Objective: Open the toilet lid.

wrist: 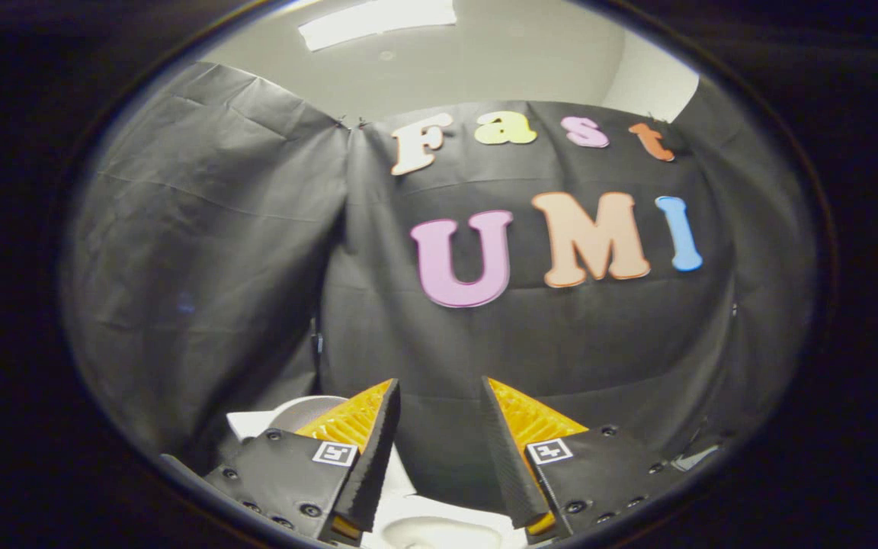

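Note:
My gripper (439, 393) is open, its two fingers spread apart with nothing between them, and it points at the booth's black cloth wall. Low down, under and between the finger bases, a white toilet (427, 526) shows in part. A rounded white piece of the toilet (298, 412) rises behind the left finger (363, 435). Most of the toilet is hidden below the fingers, and I cannot tell how its lid stands.
Black cloth walls (203, 252) hang ahead and to both sides, meeting at a seam left of the fingers. A pale ceiling with a light panel (378, 19) is overhead.

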